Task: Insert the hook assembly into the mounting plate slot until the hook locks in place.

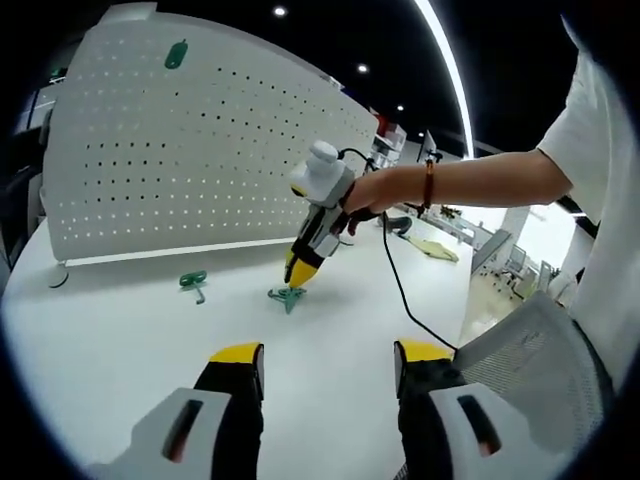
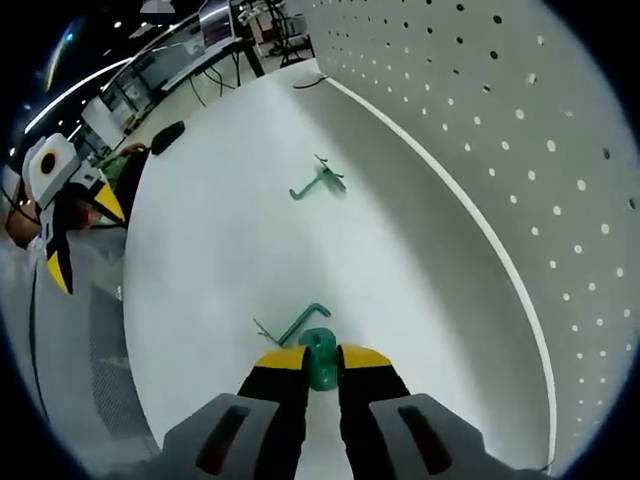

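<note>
A green hook [image 2: 318, 352] is clamped between the jaws of the right gripper [image 2: 320, 362] where it lies on the white bench [image 2: 220, 260], near the foot of the perforated white board [image 1: 200, 150]. A second green hook [image 2: 320, 182] is seen farther along — well apart. A third hook [image 1: 176, 53] is hung high on the board. The left gripper [image 1: 325, 365] is held above the bench, jaws apart — nothing between them.
</note>
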